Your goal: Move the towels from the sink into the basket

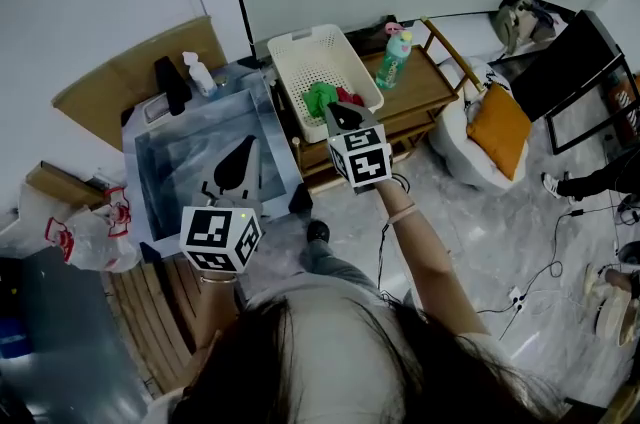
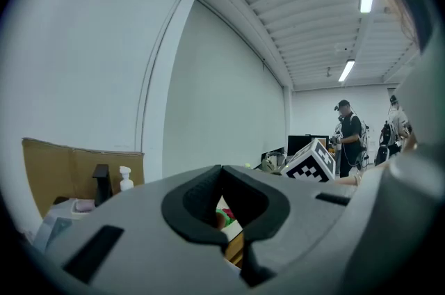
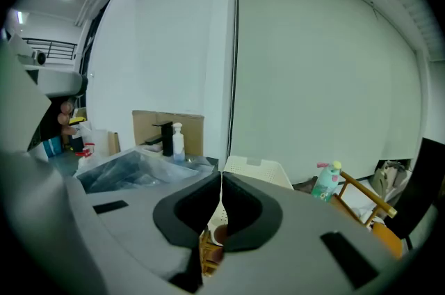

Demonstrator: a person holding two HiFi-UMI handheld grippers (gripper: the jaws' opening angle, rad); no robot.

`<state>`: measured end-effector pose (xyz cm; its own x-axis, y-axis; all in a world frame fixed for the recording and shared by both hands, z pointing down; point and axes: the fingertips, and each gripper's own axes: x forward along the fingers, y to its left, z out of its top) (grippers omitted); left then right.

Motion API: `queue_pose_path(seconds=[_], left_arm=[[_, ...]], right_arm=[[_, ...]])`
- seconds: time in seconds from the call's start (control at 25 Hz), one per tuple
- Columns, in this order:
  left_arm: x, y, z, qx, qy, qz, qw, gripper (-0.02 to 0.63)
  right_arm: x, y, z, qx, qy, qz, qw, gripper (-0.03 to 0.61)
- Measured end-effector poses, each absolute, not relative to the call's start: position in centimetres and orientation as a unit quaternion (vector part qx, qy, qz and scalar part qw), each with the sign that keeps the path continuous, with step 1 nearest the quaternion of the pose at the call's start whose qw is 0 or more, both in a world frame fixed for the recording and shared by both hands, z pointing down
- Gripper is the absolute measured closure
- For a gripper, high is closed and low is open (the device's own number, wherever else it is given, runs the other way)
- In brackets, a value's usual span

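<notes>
The white basket [image 1: 300,47] stands on a low wooden table, with a green towel [image 1: 320,97] and a red towel [image 1: 350,96] inside it. My right gripper [image 1: 340,112] hangs just in front of the basket, above those towels, shut and empty. In the right gripper view its jaws [image 3: 221,175] meet, with the basket [image 3: 257,168] beyond. The plastic-lined sink [image 1: 170,147] lies to the left and no towel shows in it. Above the sink's near half my left gripper [image 1: 247,144] is shut with nothing in it; its tips [image 2: 222,168] touch.
A green bottle [image 1: 396,60] stands on the wooden table [image 1: 430,87] right of the basket. A black faucet [image 1: 172,84] and a soap dispenser [image 1: 200,72] sit behind the sink. An orange cushion [image 1: 497,127] lies to the right, a plastic bag [image 1: 85,232] to the left.
</notes>
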<state>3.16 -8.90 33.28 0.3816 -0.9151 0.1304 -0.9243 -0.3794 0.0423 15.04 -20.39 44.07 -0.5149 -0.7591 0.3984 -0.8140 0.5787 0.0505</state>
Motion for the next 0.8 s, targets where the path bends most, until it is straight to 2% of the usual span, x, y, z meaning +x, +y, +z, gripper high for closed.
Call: queue_pose_path(seconds=[0.52,0.8], left_arm=[[1.7,-4.7,31.6,0.829,-0.557,0.032,0.029,0.606],[0.5,-2.7,31.0,0.825,-0.564,0.025,0.020,0.606]], right_arm=[[14.1,-14.1,39.3,0.468,-0.874,0.060,0.119,0.551],[13.4,-10.9,36.8,0.472,-0.875,0.032,0.102,0.551]])
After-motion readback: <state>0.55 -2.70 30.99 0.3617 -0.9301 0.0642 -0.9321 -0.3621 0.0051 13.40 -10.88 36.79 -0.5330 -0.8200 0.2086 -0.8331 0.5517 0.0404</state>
